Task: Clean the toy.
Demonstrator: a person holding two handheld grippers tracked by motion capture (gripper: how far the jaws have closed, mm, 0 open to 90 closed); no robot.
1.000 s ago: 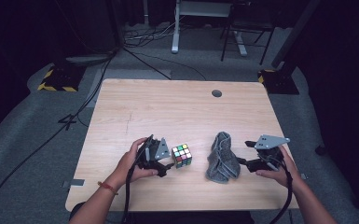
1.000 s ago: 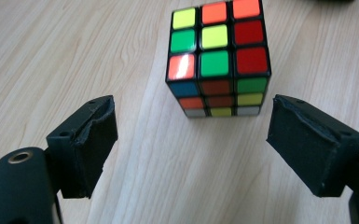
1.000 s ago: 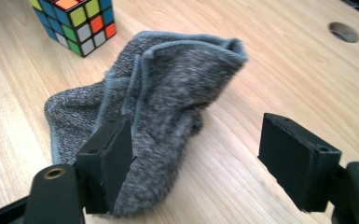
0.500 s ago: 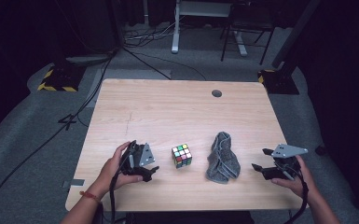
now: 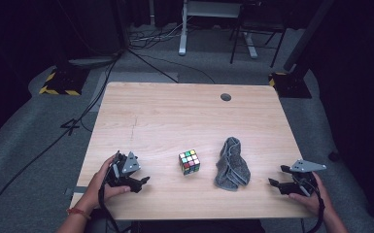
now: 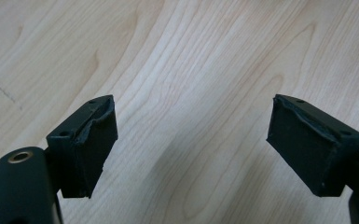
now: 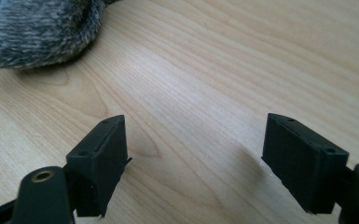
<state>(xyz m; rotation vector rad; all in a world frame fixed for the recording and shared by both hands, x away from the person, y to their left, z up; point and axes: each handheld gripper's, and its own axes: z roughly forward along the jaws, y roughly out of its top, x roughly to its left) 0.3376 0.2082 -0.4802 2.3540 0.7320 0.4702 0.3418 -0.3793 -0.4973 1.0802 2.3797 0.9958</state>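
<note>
cube: a colour-puzzle cube (image 5: 189,161) sits flat on the counter (image 5: 175,116), near the front edge and about midway between the two hands, touched by nothing.
cloth: a crumpled grey cloth (image 5: 231,163) lies just to the right of the cube, a clear gap between them; in the right gripper view its fuzzy edge (image 7: 37,30) shows at the top left, well off from the jaws.
left gripper: the left gripper (image 5: 138,182) is released, jaws spread with only bare wood between them (image 6: 191,144); it rests low near the front left of the counter, well apart from the cube.
right gripper: the right gripper (image 5: 278,175) is released too; its jaws have just been opening further, and nothing lies between them but wood grain (image 7: 193,158). It sits at the front right edge, apart from the cloth.
what changed: a second ago both grippers stood close in, the left just beside the cube and the right at the cloth; both hands have since drawn outward and toward the person, leaving both things where they lay.
what it means: I judge this a let-go and retreat, the handling of cube and cloth either finished or paused, with neither thing in a grip.
containers: no box, bowl or tray stands on the counter; only a small round dark cable hole (image 5: 226,97) marks its far side.
surroundings: dark floor, cables and furniture legs beyond the counter.
</note>
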